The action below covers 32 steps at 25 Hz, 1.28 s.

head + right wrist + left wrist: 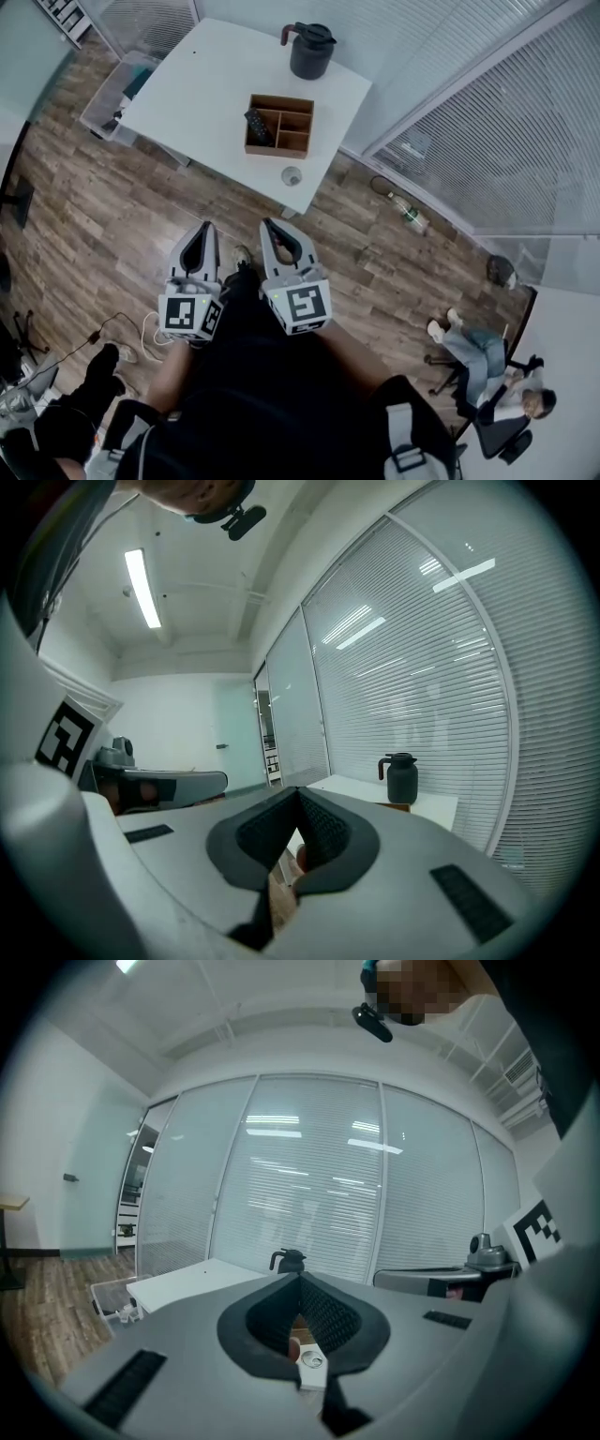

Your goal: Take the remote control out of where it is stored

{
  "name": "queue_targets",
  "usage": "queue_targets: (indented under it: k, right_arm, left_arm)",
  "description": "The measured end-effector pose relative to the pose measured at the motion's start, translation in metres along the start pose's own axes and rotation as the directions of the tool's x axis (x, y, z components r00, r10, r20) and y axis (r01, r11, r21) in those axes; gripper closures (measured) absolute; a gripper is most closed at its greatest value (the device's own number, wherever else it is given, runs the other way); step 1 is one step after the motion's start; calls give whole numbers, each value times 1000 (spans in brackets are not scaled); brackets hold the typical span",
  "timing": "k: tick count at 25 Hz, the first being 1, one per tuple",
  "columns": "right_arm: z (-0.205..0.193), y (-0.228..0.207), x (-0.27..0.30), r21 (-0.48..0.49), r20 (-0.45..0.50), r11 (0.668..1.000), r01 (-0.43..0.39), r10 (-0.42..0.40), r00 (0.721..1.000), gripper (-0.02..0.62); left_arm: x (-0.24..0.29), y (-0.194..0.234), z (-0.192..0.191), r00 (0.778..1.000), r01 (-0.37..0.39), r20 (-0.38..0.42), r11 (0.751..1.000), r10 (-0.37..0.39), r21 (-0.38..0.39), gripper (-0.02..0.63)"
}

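**Obscured items.** In both gripper views the grey jaw bodies cover the open-topped brown wooden organiser box (pixel 281 99). Only a brown sliver shows through each pad opening, and the remote is not visible there. A small round object (pixel 292 175) at the tabletop edge, at 6 o'clock of the box, is too small to identify. The person's dark clothing fills the lower head view.

**Task item.** The black remote control (pixel 258 127) lies slanted in the box's 9 o'clock compartment.

**Tongs.** The grey, black-padded left tongs (pixel 203 228) and right tongs (pixel 269 225) are both clenched on nothing. They sit side by side above the floor, well apart from the box.

**Surface and room.** The white tabletop (pixel 206 84) carries the box and, at its 12 o'clock, a dark lidded jug (pixel 311 52). The brown wood-plank floor (pixel 103 225) meets glass partitions with white slatted blinds (pixel 487 122). A seated person (pixel 487 375) is at 4 o'clock.
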State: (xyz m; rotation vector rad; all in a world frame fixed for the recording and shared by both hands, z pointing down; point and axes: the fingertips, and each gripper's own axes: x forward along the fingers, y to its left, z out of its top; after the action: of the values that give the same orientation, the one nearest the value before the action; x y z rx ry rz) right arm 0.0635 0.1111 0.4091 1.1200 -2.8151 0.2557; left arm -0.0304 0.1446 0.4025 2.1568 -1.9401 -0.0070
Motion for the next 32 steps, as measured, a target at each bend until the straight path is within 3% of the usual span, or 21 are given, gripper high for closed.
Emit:
queue_targets:
  k: [9, 16, 32]
  right_arm:
    - [9, 12, 51, 25, 3, 993, 119, -119, 993, 594]
    - [13, 15, 70, 33, -7, 981, 194, -194, 981, 594]
    - [22, -24, 106, 27, -5, 980, 199, -199, 980, 594]
  left_arm:
    - [31, 47, 13, 991, 130, -19, 991, -130, -14, 598]
    - [46, 73, 23, 985, 174, -20, 985, -174, -22, 598]
    - [99, 78, 32, 984, 176, -11, 984, -177, -35, 598]
